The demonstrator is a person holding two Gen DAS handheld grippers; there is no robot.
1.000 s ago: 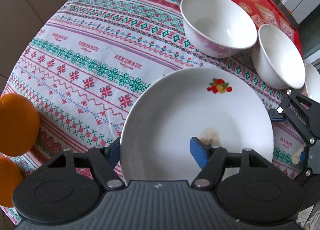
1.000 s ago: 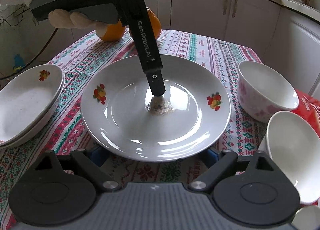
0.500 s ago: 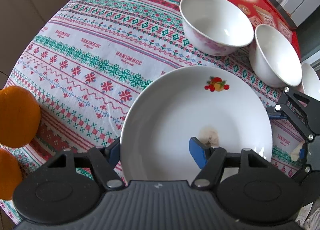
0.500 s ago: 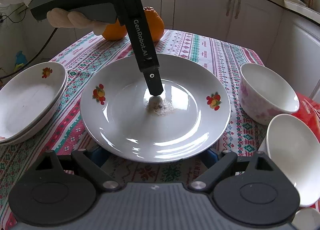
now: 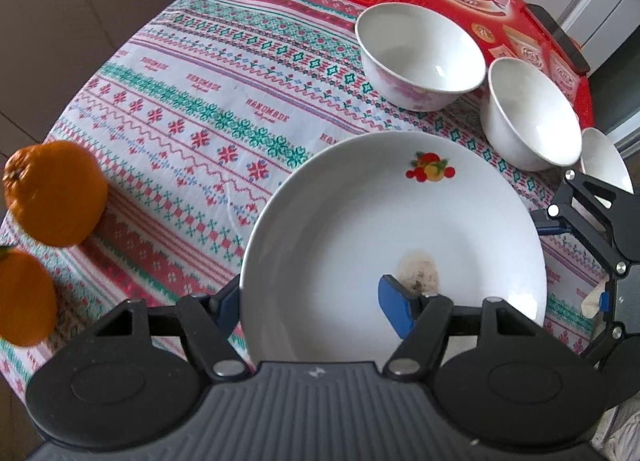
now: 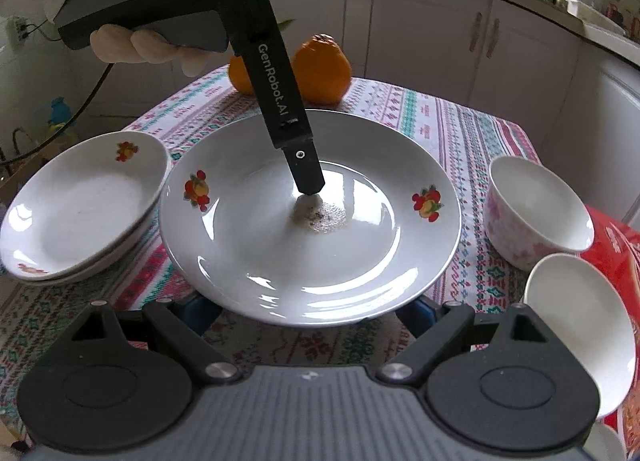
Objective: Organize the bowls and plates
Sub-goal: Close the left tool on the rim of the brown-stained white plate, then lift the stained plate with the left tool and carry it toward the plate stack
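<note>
Left hand-held gripper (image 5: 316,301) pinches the soiled plate (image 5: 400,229) by its near rim above the bench (image 5: 180,109); right hand-held gripper (image 6: 308,311) gapes under it; we carry it level to the stacked plates (image 6: 80,205).

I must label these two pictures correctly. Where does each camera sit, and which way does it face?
Left wrist: on the left tool, looking steeply down at the plate it grips; its fingers and the right tool show.
Right wrist: on the right tool, facing across the table toward the oranges; the left tool and a gloved hand show.
Shared: plate, bowls, oranges, left tool.
</note>
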